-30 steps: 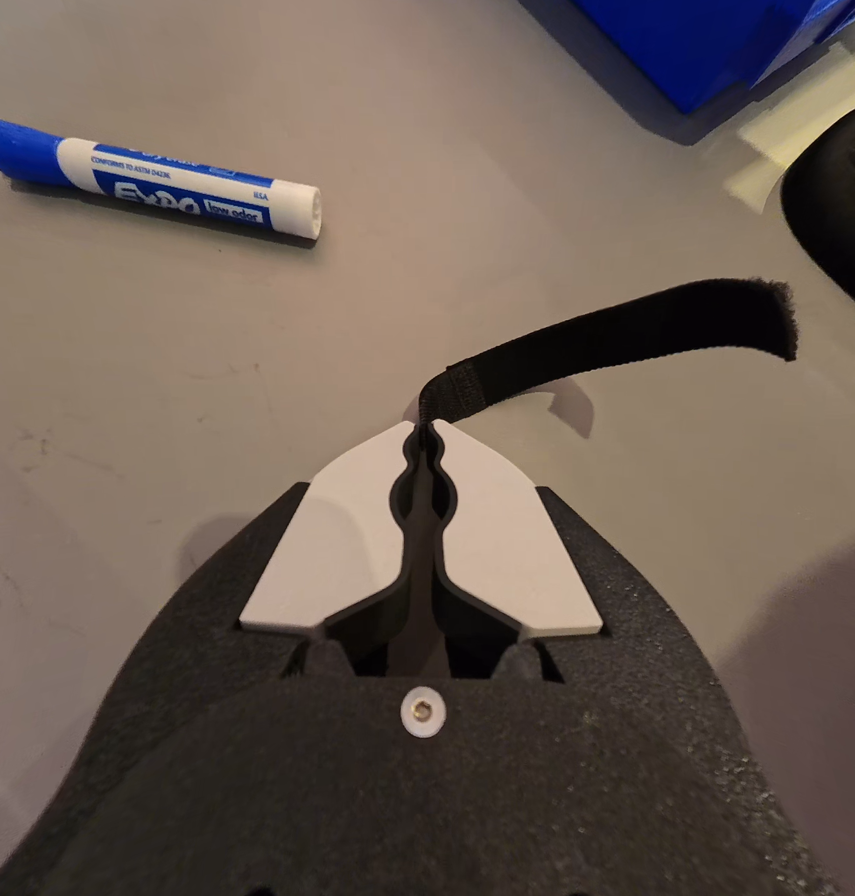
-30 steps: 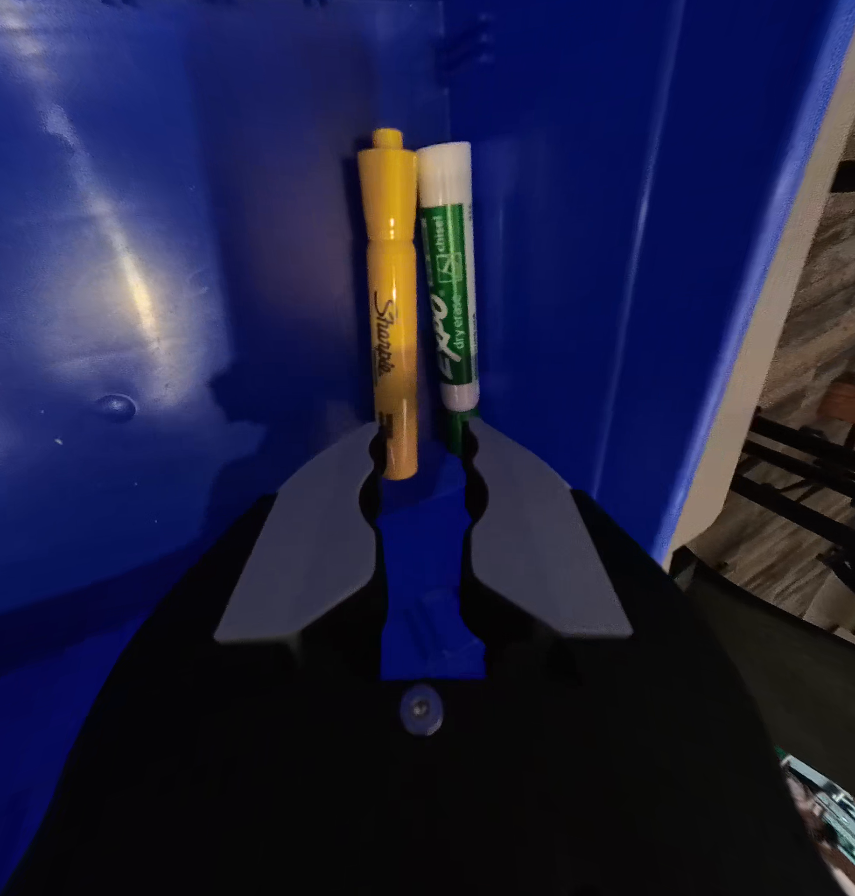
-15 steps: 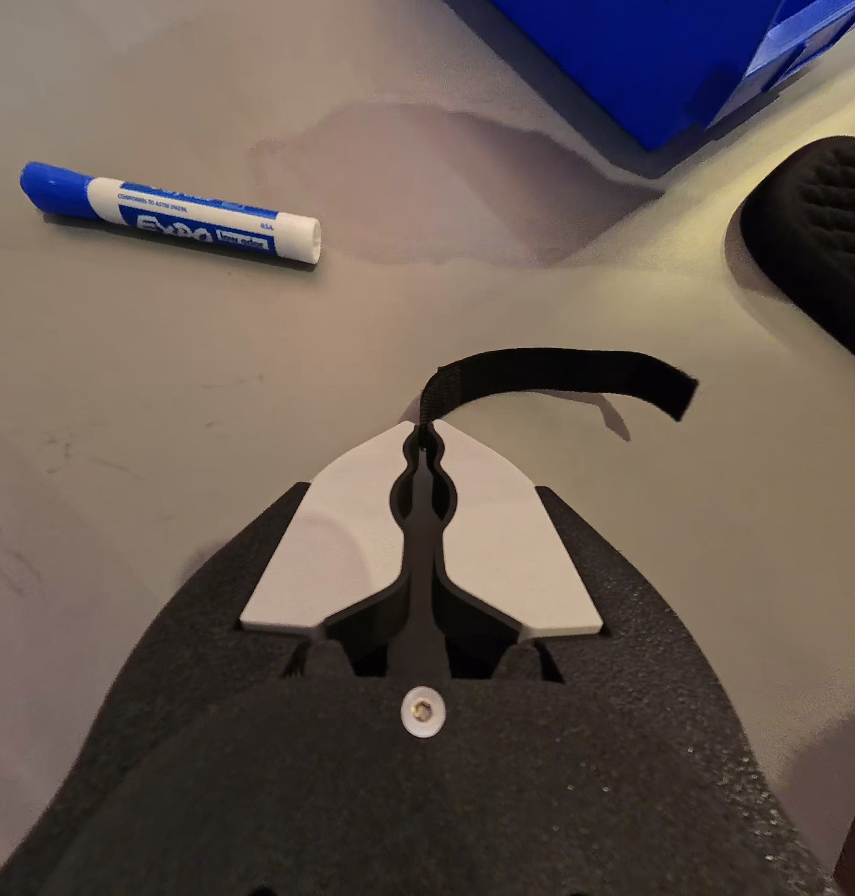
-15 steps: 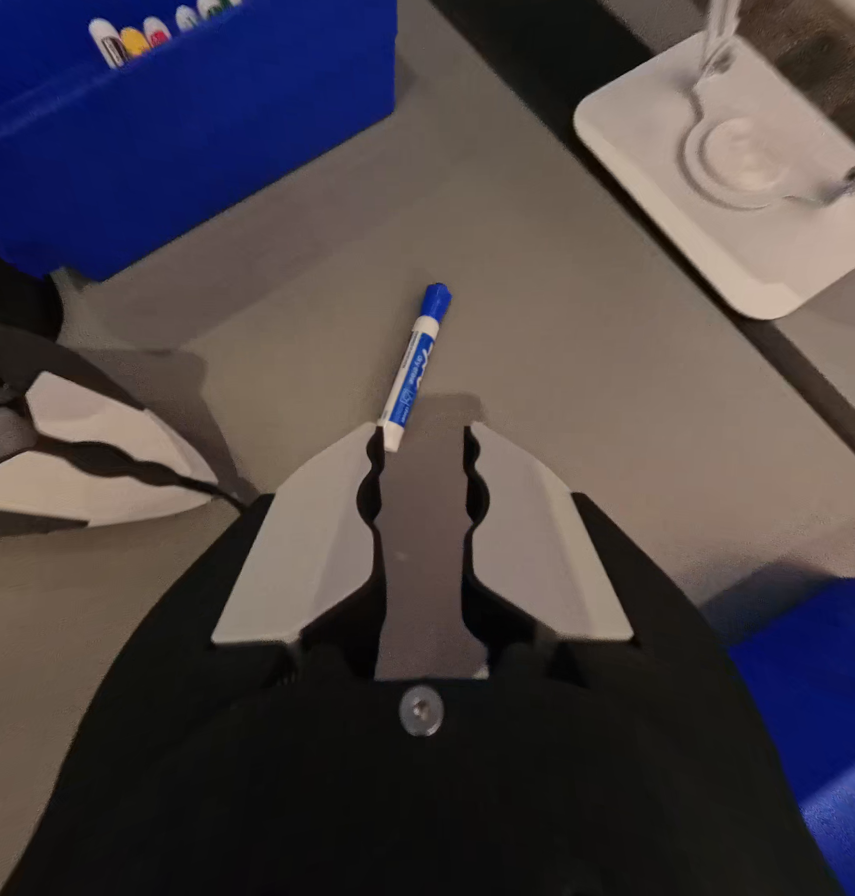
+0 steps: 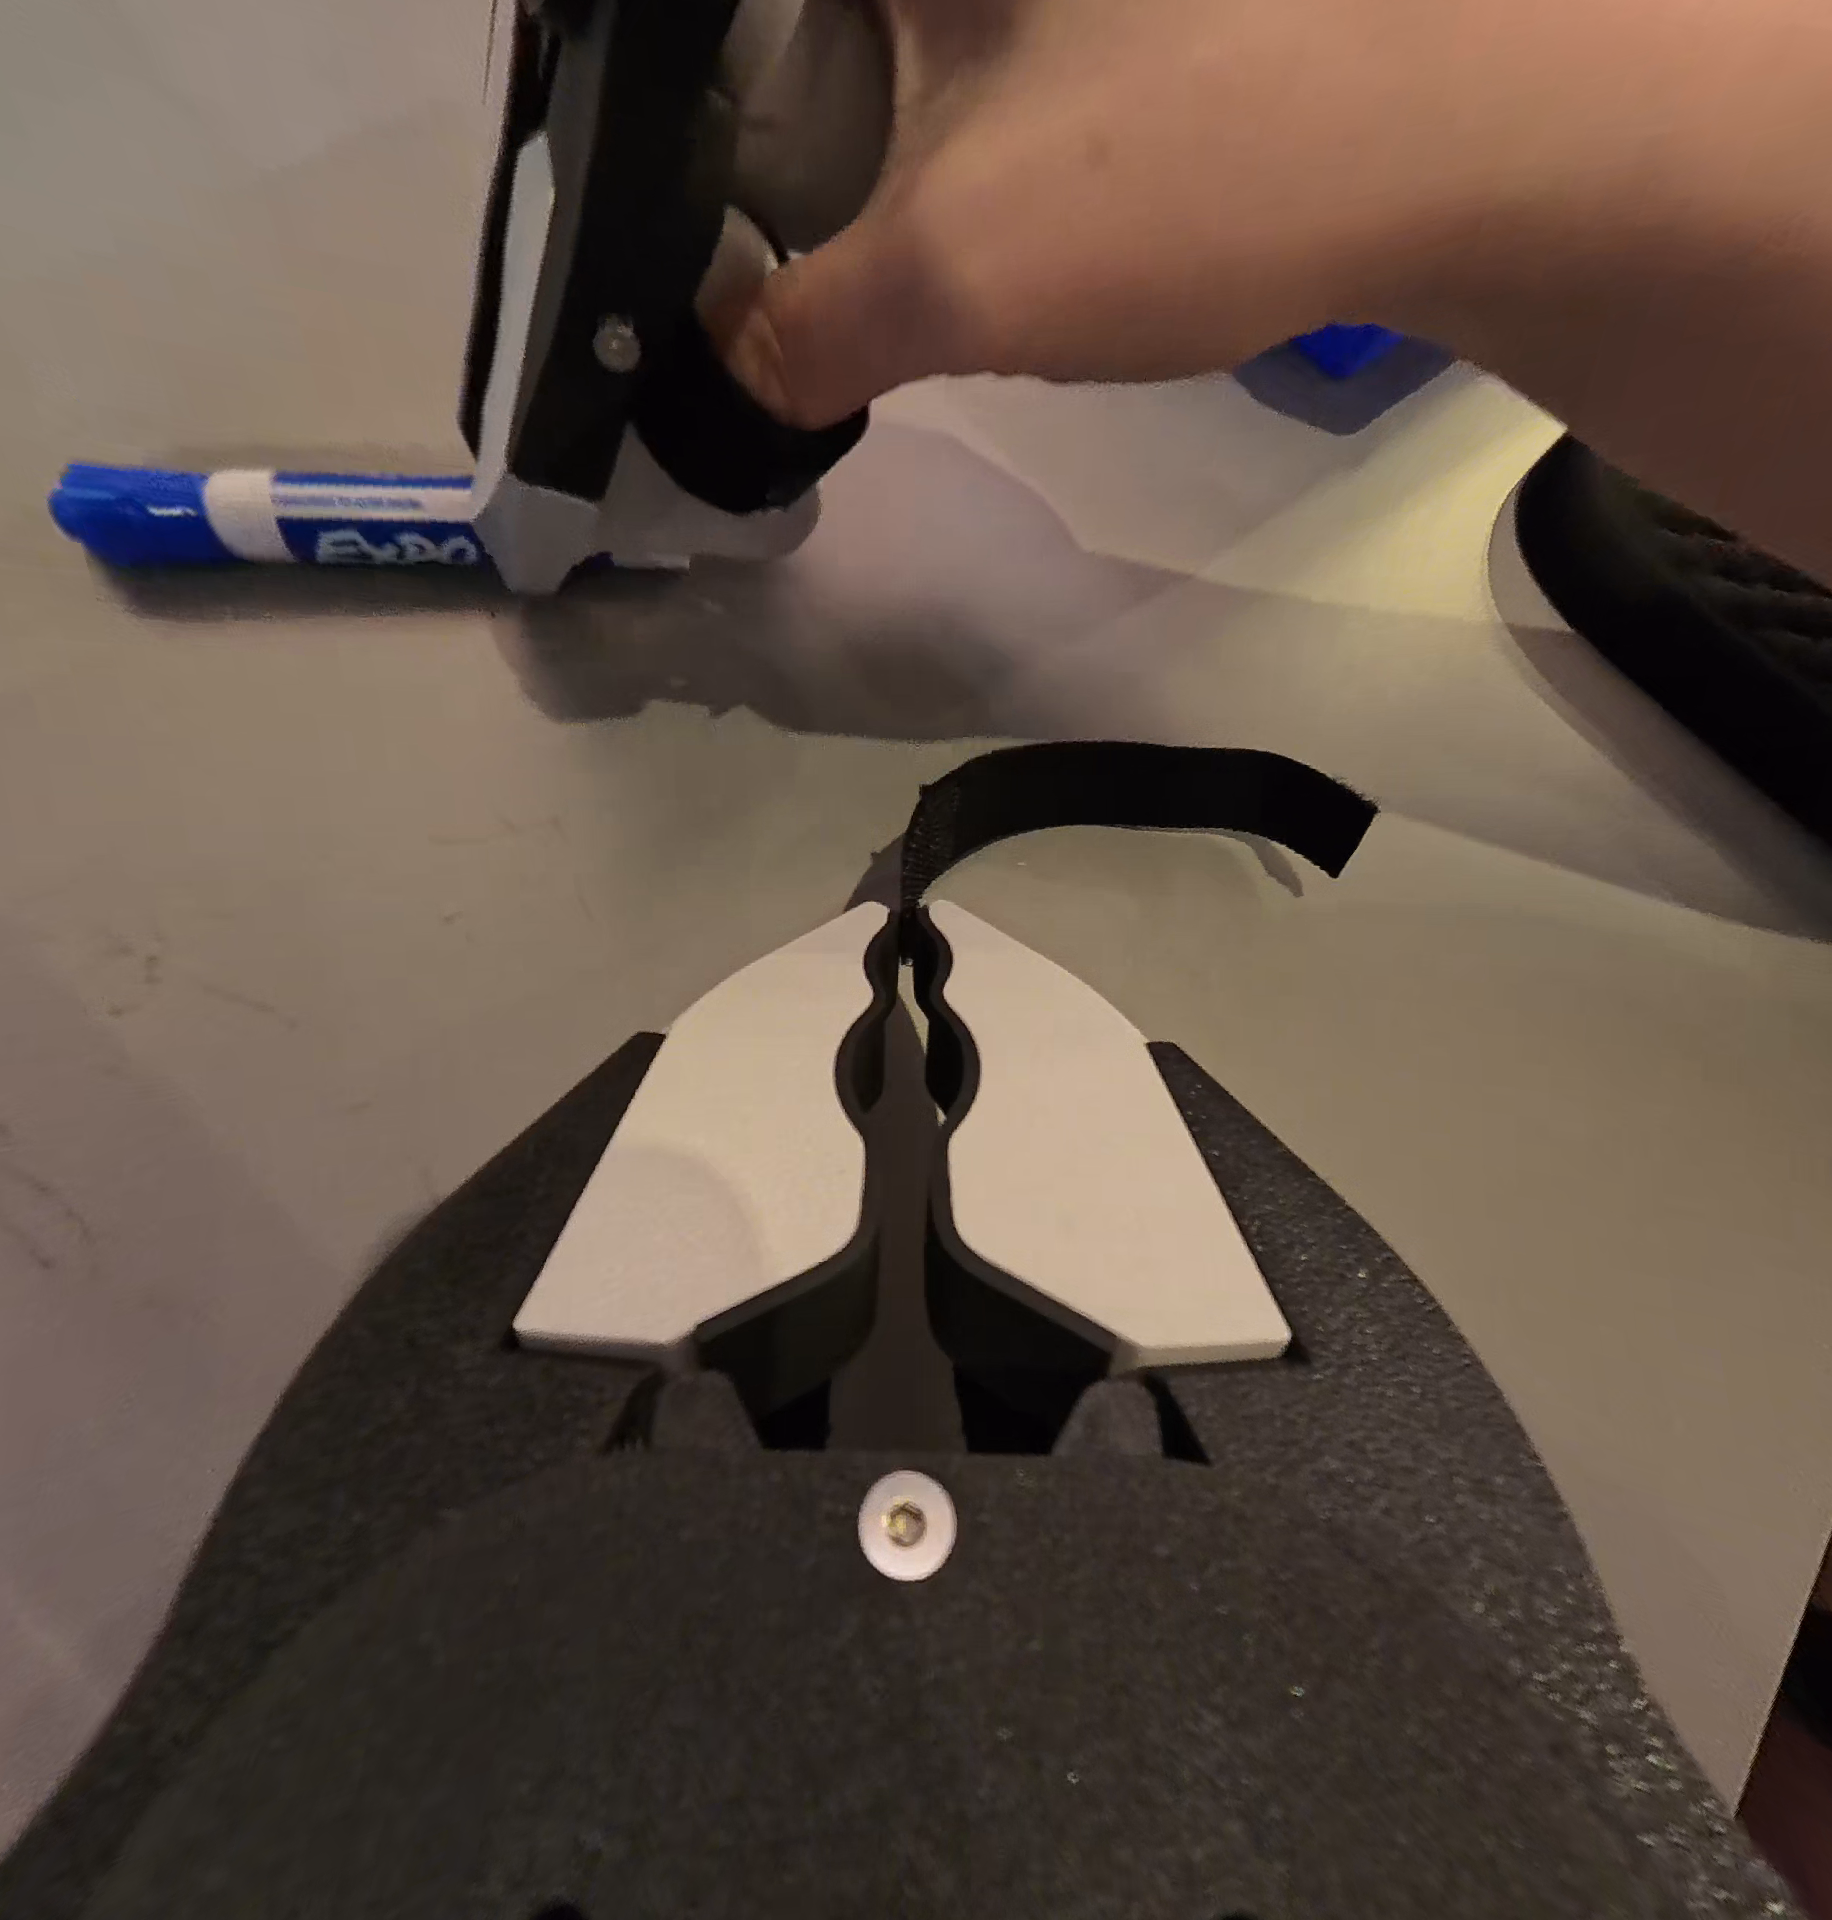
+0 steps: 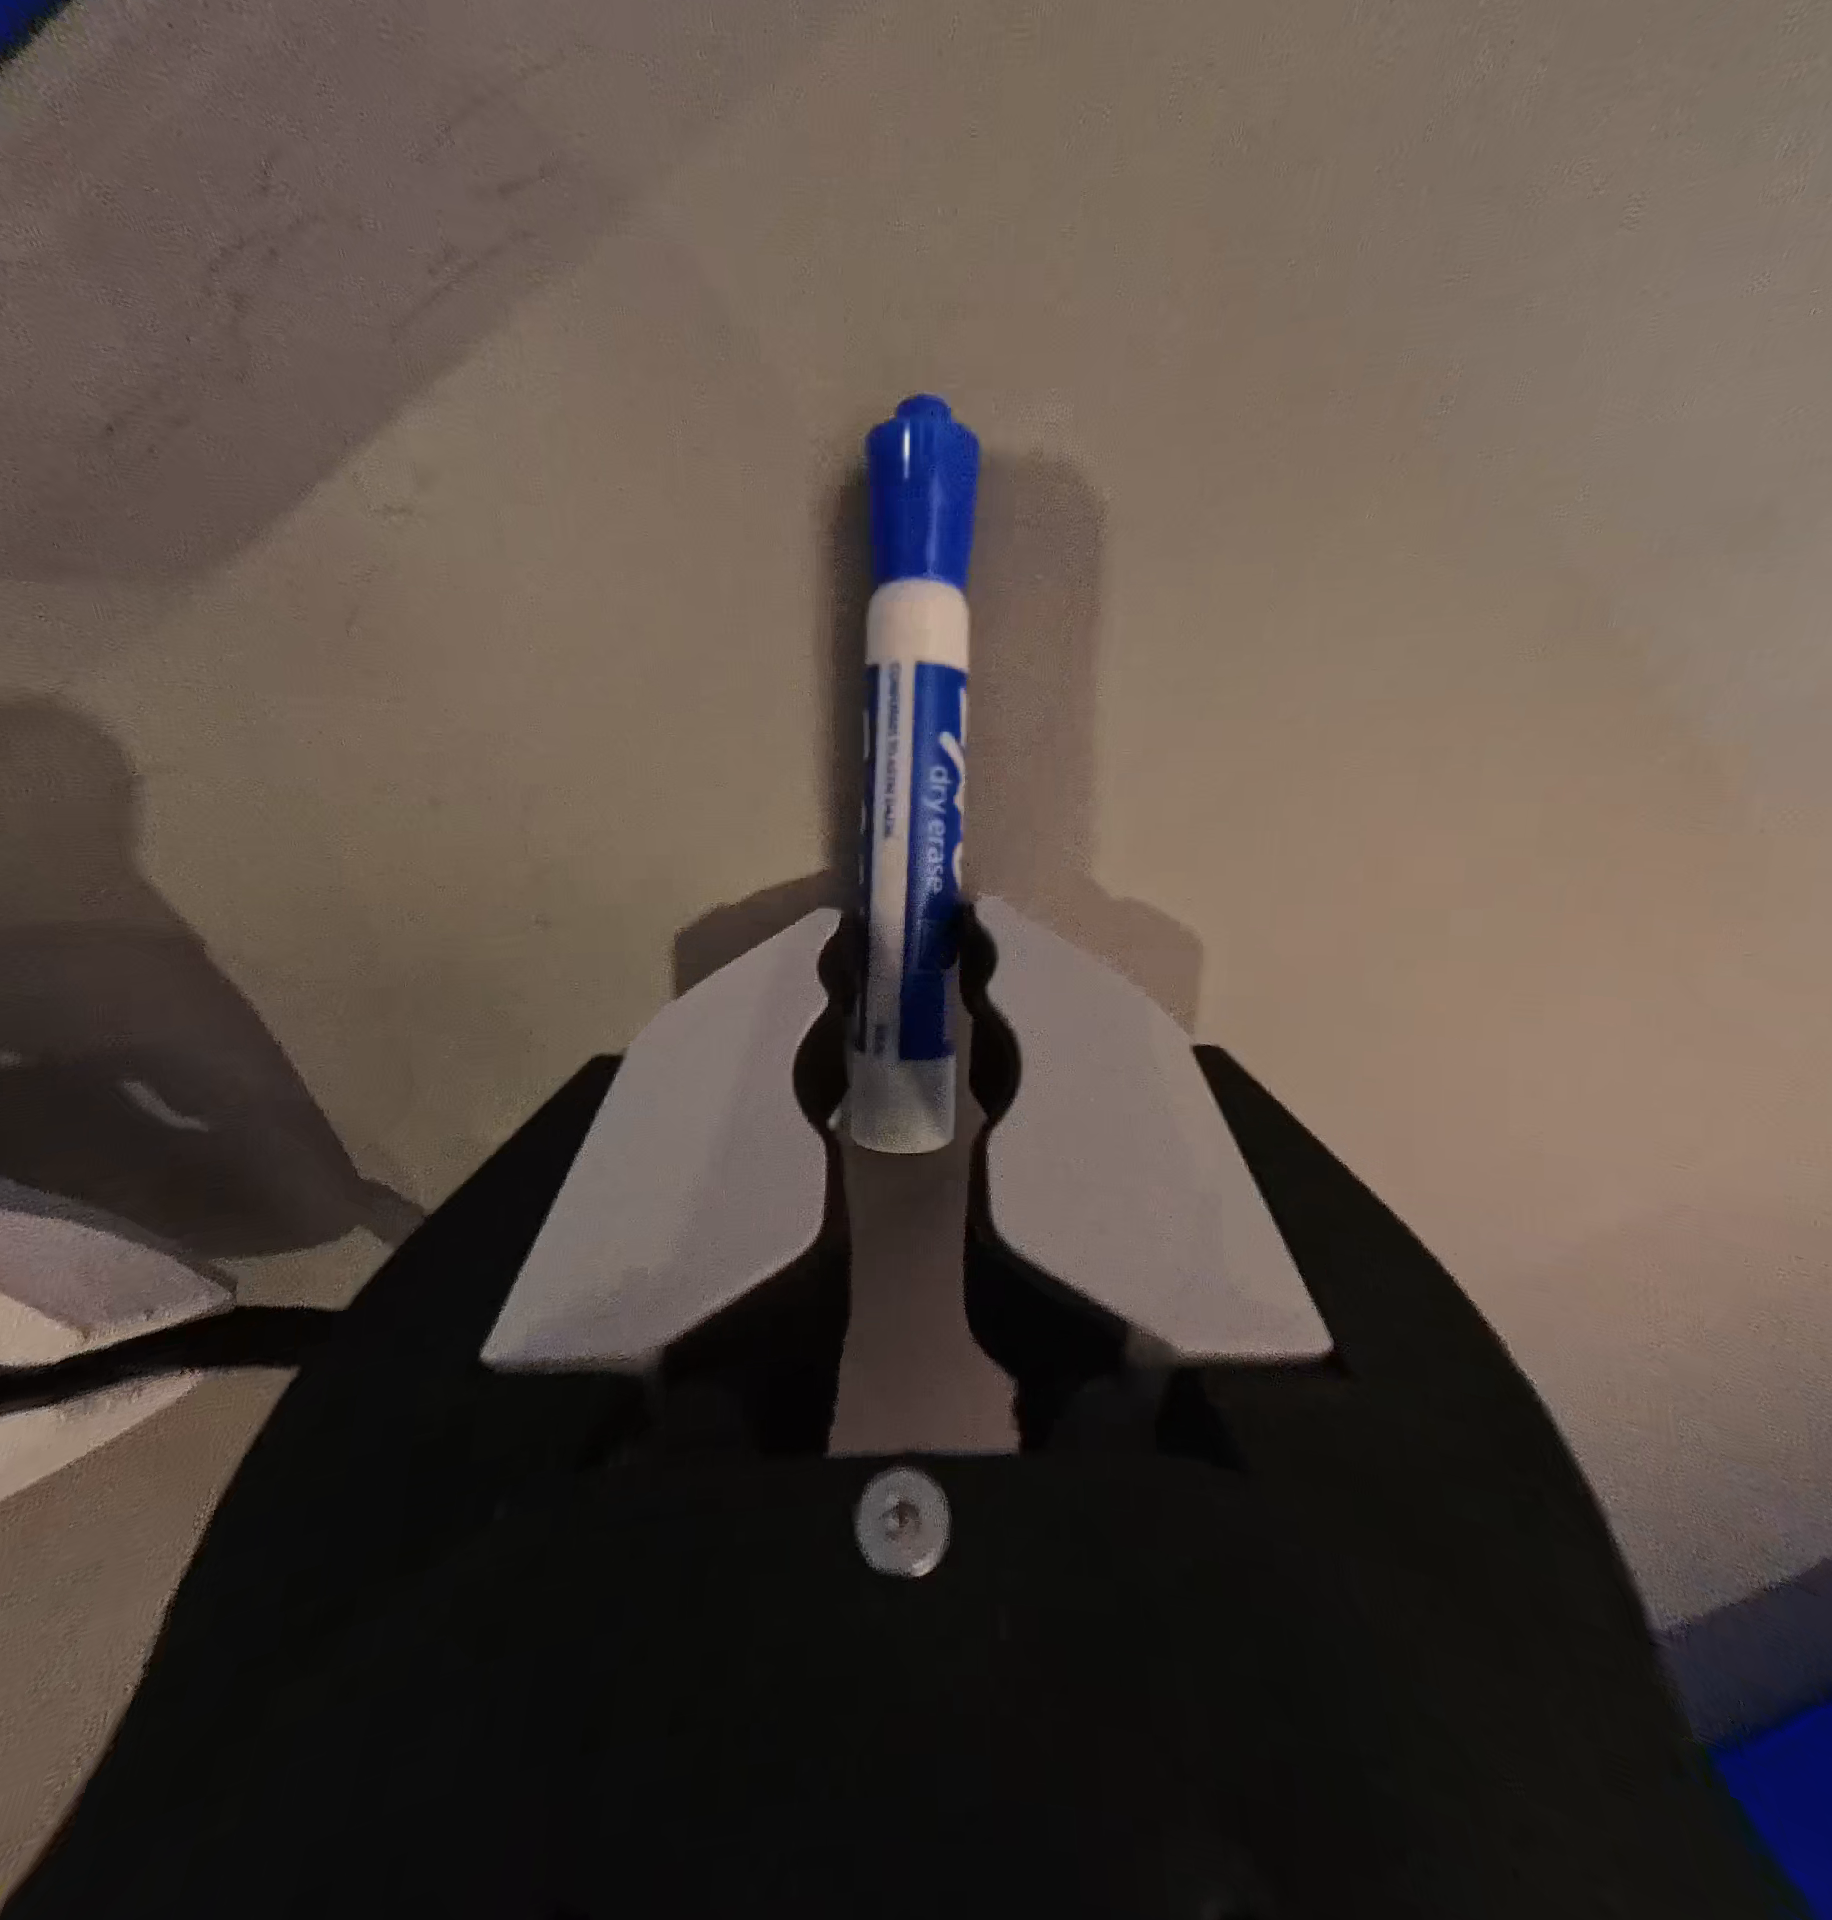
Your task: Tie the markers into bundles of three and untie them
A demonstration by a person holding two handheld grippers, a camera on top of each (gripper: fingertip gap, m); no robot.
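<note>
Pinching a strap, reaching for 1 marker.
Left gripper pressed together on black strap. Farther off, right gripper spread around blue marker lying on grey table, held by a hand.

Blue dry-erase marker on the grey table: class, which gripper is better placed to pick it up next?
Right. The right gripper is open astride the blue dry-erase marker; the left gripper is shut on the black fabric strap.
</note>
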